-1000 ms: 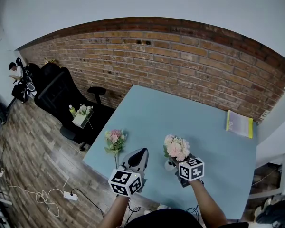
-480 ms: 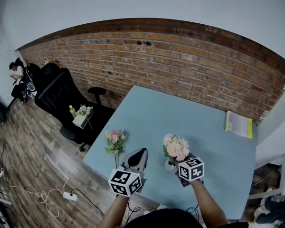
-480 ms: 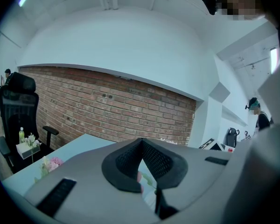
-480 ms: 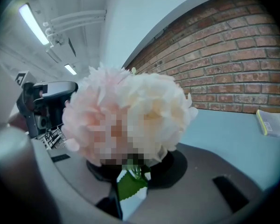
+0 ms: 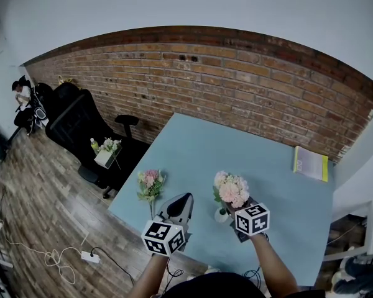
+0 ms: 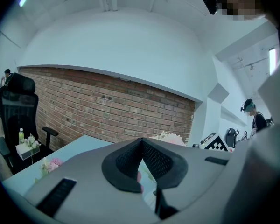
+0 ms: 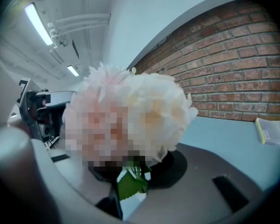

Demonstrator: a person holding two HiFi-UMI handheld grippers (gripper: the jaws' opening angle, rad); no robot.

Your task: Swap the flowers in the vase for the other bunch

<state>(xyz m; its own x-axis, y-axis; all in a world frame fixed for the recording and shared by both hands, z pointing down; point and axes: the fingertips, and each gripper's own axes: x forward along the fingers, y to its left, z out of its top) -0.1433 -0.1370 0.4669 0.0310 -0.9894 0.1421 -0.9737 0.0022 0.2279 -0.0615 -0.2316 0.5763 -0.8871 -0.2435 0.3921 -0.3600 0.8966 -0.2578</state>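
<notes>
My right gripper [image 5: 232, 207] is shut on the stems of a pale pink and cream bunch [image 5: 231, 189], its jaws having just closed on them. The bunch stands just above a small white vase [image 5: 220, 216] near the table's front edge. In the right gripper view the blooms [image 7: 144, 118] fill the middle, with green leaves [image 7: 130, 183] between the jaws of the right gripper [image 7: 130, 167]. A deeper pink bunch [image 5: 150, 181] is at the table's left edge. My left gripper [image 5: 179, 200] is shut and holds nothing, between the two bunches; the left gripper [image 6: 141, 144] shows its pads closed together.
A yellow book [image 5: 311, 163] lies at the far right of the blue table [image 5: 199, 148]. Left of the table stand a black office chair [image 5: 81, 126] and a small stand with flowers [image 5: 105, 151]. A power strip [image 5: 90, 255] lies on the wooden floor. The brick wall [image 5: 236, 85] runs behind.
The right gripper has risen slightly with the pale bunch, so the blooms sit a little higher over the vase. The left gripper has not moved.
</notes>
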